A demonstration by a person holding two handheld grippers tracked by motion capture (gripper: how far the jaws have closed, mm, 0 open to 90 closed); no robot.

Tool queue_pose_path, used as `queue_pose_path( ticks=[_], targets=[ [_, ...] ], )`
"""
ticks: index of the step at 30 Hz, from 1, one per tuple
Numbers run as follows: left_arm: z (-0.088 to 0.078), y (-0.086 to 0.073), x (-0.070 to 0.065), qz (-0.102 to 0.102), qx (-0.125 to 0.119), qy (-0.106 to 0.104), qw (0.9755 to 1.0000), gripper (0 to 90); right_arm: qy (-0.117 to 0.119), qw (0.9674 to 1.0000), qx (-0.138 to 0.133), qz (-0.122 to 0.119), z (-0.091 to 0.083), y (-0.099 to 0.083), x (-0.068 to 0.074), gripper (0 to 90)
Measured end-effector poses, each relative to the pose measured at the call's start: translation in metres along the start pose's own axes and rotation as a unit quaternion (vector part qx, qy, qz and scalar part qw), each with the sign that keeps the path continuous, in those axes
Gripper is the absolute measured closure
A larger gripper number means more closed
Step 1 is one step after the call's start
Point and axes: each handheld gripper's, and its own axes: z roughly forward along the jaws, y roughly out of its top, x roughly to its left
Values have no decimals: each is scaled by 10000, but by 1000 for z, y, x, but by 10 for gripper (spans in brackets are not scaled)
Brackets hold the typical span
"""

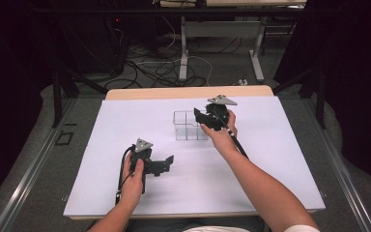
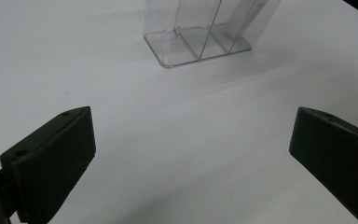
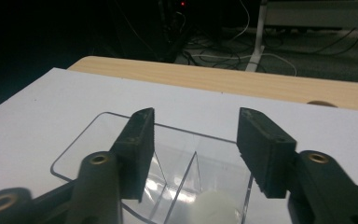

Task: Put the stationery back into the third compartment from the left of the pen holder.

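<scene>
A clear plastic box (image 1: 189, 126) with inner dividers stands on the white table top, right of centre towards the back. My right gripper (image 1: 200, 116) hovers just over its right side, held in a hand. In the right gripper view, the right gripper (image 3: 196, 140) is open above the box (image 3: 74, 149), nothing between the jaws. Below them a small round white thing (image 3: 212, 205) lies in one compartment. My left gripper (image 1: 166, 164) rests low over the table's front left, open and empty. The left gripper view has its jaws (image 2: 191, 158) wide apart, with the box (image 2: 198, 44) farther off.
A white sheet (image 1: 125, 121) covers the table, with a wooden edge (image 1: 188, 92) at the back. Beyond it are desk legs (image 1: 183, 53) and tangled cables on the floor. Bare white surface lies left of the box and along the front.
</scene>
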Motion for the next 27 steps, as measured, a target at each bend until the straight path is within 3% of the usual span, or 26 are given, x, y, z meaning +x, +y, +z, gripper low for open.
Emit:
queue_pose_path(
  ticks=[3, 17, 24, 27],
  targets=[
    [0, 0, 0, -4, 11, 2, 10000, 6, 75, 9999, -109, -60, -3, 2, 1, 391],
    [-1, 0, 1, -65, -23, 11, 10000, 5, 272, 9992, -133, -255, -28, 6, -6, 410],
    [-1, 0, 0, -49, 17, 14, 10000, 6, 483, 9985, -53, -252, -43, 3, -13, 319],
    [-1, 0, 0, -57, 10, 15, 10000, 6, 570, 9976, -77, -385, -49, -2, -16, 250]
  ],
)
